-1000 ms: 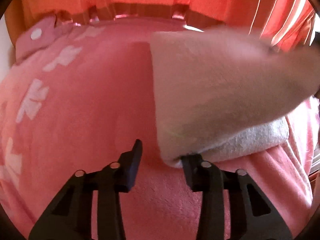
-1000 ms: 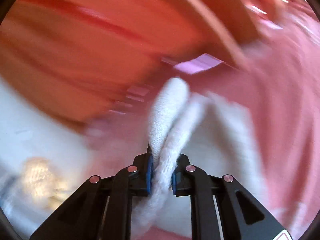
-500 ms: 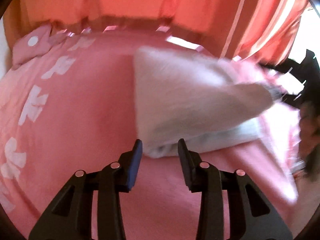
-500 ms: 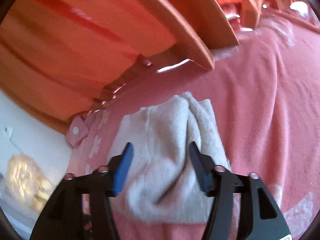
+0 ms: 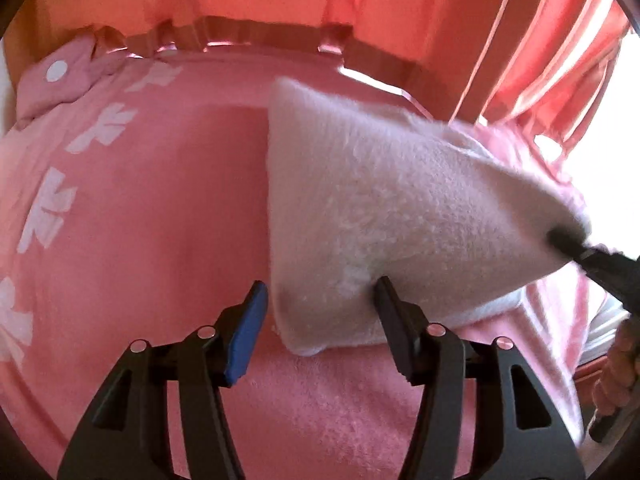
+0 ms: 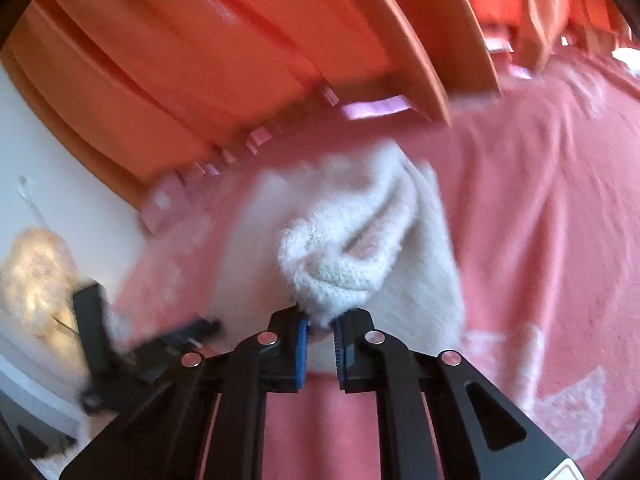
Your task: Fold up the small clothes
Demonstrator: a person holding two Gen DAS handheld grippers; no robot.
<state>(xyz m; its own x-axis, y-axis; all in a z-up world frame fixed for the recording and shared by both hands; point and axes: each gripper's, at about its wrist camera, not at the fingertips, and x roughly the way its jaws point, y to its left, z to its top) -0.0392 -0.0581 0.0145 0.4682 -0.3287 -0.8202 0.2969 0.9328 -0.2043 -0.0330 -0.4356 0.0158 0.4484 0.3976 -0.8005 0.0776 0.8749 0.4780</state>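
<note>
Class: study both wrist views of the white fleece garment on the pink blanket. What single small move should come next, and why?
Probably the left gripper should close on the corner between its pads. The right gripper is shut on a bunched end of the white fleece garment, lifting it off the pink blanket, while the left jaws, just opening, straddle the near corner ungripped.

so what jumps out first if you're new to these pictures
A fluffy white garment lies mid-fold on the pink blanket. The right gripper has just closed on a bunched end of it, while the left gripper, jaws just widened, straddles its near corner. Orange curtains fill the background.
</note>
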